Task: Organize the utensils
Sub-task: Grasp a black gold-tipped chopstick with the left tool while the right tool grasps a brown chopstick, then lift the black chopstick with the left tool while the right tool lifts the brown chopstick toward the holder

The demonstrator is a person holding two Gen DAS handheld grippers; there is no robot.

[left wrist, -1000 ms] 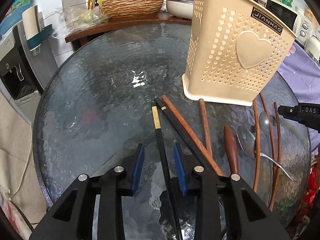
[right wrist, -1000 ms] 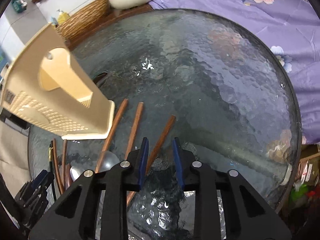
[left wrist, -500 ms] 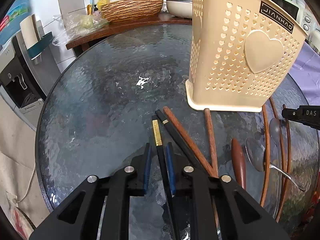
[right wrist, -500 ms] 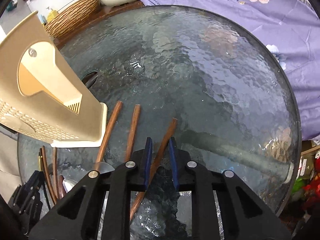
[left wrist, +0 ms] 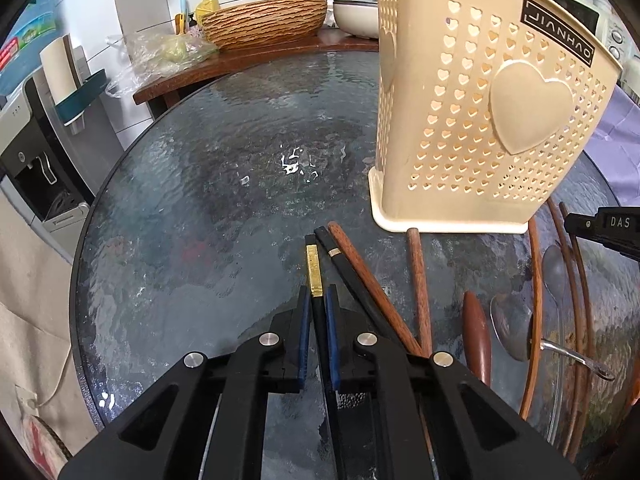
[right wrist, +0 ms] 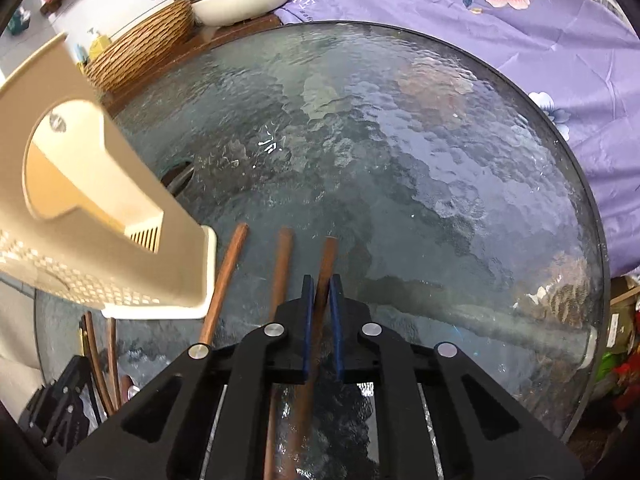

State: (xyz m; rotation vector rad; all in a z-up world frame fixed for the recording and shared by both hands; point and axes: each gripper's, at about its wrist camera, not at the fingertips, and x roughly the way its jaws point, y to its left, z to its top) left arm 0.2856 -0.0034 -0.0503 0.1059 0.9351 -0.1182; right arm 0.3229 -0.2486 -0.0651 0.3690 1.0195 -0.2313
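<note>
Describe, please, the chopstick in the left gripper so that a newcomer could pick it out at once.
On the glass table, look just left of the cream basket at the sticks lying fanned out. The leftmost one, clamped in the left gripper, is the black chopstick. Only it has a gold band near its end.

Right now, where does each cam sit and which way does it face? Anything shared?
Left wrist: on the left gripper, angled down at the glass table; its fingers clamp the black chopstick; the right gripper's tip shows at the right edge.
Right wrist: on the right gripper, angled down; fingers clamp a brown chopstick; the left gripper shows at lower left.
Shared: the beige utensil basket, the table, the wooden basin.
</note>
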